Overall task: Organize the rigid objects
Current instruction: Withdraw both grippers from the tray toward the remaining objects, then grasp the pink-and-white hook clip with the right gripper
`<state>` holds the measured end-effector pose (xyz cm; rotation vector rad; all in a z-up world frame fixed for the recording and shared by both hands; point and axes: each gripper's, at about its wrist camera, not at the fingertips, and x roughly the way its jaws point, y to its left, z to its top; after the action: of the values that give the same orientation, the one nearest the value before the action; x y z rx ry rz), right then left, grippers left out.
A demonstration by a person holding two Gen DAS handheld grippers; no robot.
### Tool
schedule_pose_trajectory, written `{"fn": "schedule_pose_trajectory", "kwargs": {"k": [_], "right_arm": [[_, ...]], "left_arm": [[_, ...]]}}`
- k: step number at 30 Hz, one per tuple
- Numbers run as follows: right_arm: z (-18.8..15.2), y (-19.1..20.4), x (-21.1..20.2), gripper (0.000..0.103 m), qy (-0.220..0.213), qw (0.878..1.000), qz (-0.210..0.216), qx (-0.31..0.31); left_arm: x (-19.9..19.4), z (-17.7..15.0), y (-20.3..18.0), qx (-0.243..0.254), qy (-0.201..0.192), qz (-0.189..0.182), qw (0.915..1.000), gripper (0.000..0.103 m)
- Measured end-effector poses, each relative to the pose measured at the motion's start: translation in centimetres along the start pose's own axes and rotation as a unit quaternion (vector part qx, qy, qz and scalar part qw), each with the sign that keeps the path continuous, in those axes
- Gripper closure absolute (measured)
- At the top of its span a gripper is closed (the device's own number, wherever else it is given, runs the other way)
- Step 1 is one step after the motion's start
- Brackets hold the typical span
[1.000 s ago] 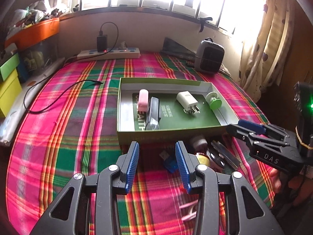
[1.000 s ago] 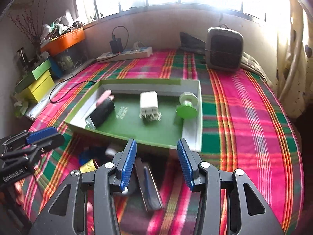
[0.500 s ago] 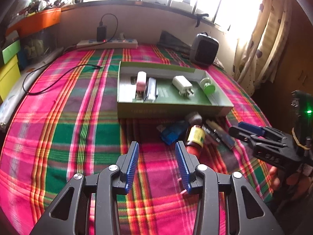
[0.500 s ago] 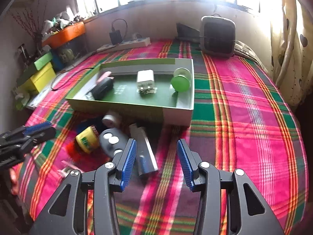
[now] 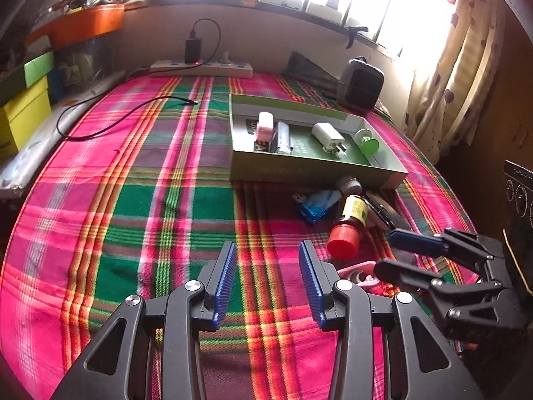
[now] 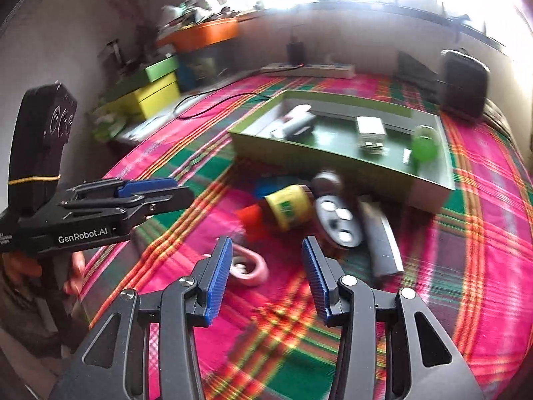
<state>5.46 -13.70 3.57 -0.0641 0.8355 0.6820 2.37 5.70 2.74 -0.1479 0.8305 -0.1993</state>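
Note:
A shallow green box [image 5: 316, 170] lies on the plaid cloth and holds a pink-white item [image 5: 265, 126], a dark power bank [image 5: 283, 135], a white charger [image 5: 328, 135] and a green spool [image 5: 368, 143]. In front of the box lie a blue USB reader [image 5: 316, 205], a red-capped bottle [image 5: 348, 225] with a yellow label, a dark key fob [image 6: 338, 221], a silver bar [image 6: 381, 240] and a pink hook [image 6: 248, 268]. My left gripper [image 5: 267, 250] hangs open over bare cloth, left of the pile. My right gripper [image 6: 266, 250] is open just short of the hook and fob, holding nothing.
A power strip [image 5: 200, 68] with a plugged charger sits at the far wall, and a loose black cable [image 5: 116, 113] trails over the cloth. A grey heater [image 5: 359, 86] stands behind the box. Yellow and green boxes [image 5: 23, 113] line the left side, and a curtain [image 5: 443, 83] hangs at the right.
Both grippers have drawn back from the green box, so the loose pile in front of it now shows in full. The right view has swung leftward and is blurred. Jaws unchanged.

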Motion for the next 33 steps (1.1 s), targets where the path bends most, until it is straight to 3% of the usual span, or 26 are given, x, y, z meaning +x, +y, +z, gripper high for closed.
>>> {"fn": "schedule_pose_trajectory", "kwargs": {"k": [10,15,33], "right_arm": [[-0.6,2.2,1.3,0.058,0.028,0.998,0.042,-0.045],[-0.7,3.4,1.6,0.058,0.040,0.995,0.040,-0.078],[0.1,4.2,4.1,0.060,0.056,0.995,-0.004,-0.084]], "left_arm": [[-0.5,-0.5,1.0,-0.008,-0.003,-0.002,1.0000,0.065],[-0.7,-0.6,1.2,-0.010,-0.006,-0.004,0.9999,0.065],[-0.9,-0.7,1.9,-0.017,-0.005,-0.003,0.9998,0.065]]}}
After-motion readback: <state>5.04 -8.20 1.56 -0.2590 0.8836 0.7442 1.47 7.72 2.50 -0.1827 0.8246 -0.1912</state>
